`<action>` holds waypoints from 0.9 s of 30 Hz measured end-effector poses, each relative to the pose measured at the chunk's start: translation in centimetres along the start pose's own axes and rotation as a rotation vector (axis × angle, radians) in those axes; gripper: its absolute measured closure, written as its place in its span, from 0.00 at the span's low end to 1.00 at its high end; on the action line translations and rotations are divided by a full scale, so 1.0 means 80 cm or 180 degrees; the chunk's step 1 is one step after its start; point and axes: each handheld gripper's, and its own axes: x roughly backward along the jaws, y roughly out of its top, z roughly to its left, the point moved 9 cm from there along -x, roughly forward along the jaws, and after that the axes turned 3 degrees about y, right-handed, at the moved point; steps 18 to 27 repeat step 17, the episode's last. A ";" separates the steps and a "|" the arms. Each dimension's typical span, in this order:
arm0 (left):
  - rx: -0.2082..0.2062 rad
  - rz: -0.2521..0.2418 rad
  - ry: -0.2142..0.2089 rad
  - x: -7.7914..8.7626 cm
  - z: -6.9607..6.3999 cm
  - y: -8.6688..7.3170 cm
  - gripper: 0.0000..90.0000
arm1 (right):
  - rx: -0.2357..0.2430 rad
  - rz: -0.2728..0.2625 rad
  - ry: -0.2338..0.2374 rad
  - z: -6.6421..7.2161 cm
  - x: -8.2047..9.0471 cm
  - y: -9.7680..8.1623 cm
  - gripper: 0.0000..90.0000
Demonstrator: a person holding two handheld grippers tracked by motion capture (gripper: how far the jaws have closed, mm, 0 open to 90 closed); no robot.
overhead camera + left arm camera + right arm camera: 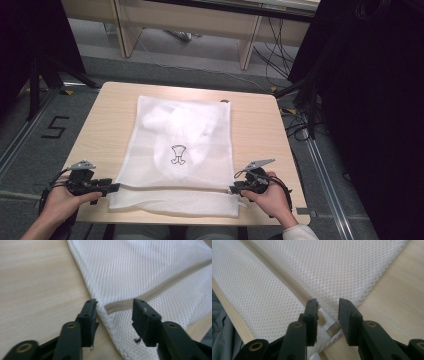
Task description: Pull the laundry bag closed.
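Observation:
A white mesh laundry bag (180, 145) lies flat on the wooden table (260, 125). Inside it is a white garment with a small black drawing (177, 154). My left gripper (116, 187) sits at the bag's near left corner and my right gripper (232, 189) at its near right corner. In the left gripper view the left gripper (114, 306) is open, with the bag's hem (107, 320) and the end of the beige zipper (155, 290) between the jaws, unpressed. The right gripper (328, 305) is open over the mesh (312, 267) where the zipper strip (279, 275) ends.
The bag's near flap lies close to the table's front edge (200, 220). Black curtains (370, 100) stand to the right. Cables (280, 55) trail on the floor behind the table, and a "5" mark (54, 127) is on the floor at left.

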 end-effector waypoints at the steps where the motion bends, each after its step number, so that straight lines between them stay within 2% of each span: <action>1: 0.0017 -0.0080 0.0056 0.000 0.001 0.003 0.52 | -0.0013 -0.0108 -0.0059 -0.004 0.001 0.004 0.73; 2: -0.0033 -0.0085 0.0072 0.002 0.005 0.004 0.49 | -0.0022 -0.0188 -0.0027 -0.004 0.004 0.007 0.70; 3: 0.0015 -0.0169 0.0092 0.002 0.005 0.007 0.46 | -0.0066 -0.0267 -0.0062 -0.008 0.006 0.011 0.68; 4: 0.0011 -0.0201 0.0109 0.003 0.006 0.009 0.43 | -0.0142 -0.0322 -0.0100 -0.011 0.010 0.013 0.66; 5: 0.0018 -0.0238 0.0137 0.004 0.007 0.011 0.41 | -0.0138 -0.0446 -0.0109 -0.015 0.012 0.018 0.65; 6: 0.0015 -0.0282 0.0156 0.004 0.008 0.013 0.40 | -0.0181 -0.0481 -0.0121 -0.019 0.016 0.019 0.64; 7: -0.0047 -0.0256 0.0182 0.007 0.011 0.013 0.38 | -0.0239 -0.0534 -0.0171 -0.023 0.020 0.021 0.63; 8: 0.0030 -0.0342 0.0183 0.006 0.009 0.016 0.38 | -0.0306 -0.0573 -0.0187 -0.026 0.022 0.021 0.62; 10: 0.0034 -0.0348 0.0179 0.007 0.010 0.016 0.37 | -0.0424 -0.0637 -0.0232 -0.034 0.024 0.021 0.61; 11: 0.0035 -0.0349 0.0175 0.007 0.010 0.016 0.37 | -0.0468 -0.0595 -0.0279 -0.038 0.026 0.019 0.61; 12: 0.0036 -0.0354 0.0188 0.007 0.011 0.016 0.36 | -0.0654 -0.0626 -0.0243 -0.035 0.025 0.018 0.61; 13: 0.0046 -0.0354 0.0175 0.007 0.010 0.017 0.36 | -0.0521 -0.0635 -0.0298 -0.043 0.026 0.018 0.61; 14: 0.0045 -0.0374 0.0184 0.007 0.010 0.017 0.36 | -0.0616 -0.0588 -0.0285 -0.043 0.028 0.016 0.61; 15: 0.0049 -0.0392 0.0181 0.008 0.010 0.018 0.36 | -0.0590 -0.0654 -0.0282 -0.045 0.027 0.017 0.61; 16: 0.0046 -0.0400 0.0174 0.008 0.010 0.019 0.36 | -0.0604 -0.0617 -0.0336 -0.048 0.028 0.016 0.62; 17: 0.0039 -0.0411 0.0176 0.009 0.009 0.020 0.36 | -0.0695 -0.0531 -0.0337 -0.046 0.030 0.012 0.62; 27: 0.0039 -0.0411 0.0176 0.009 0.009 0.020 0.36 | -0.0695 -0.0531 -0.0337 -0.046 0.030 0.012 0.62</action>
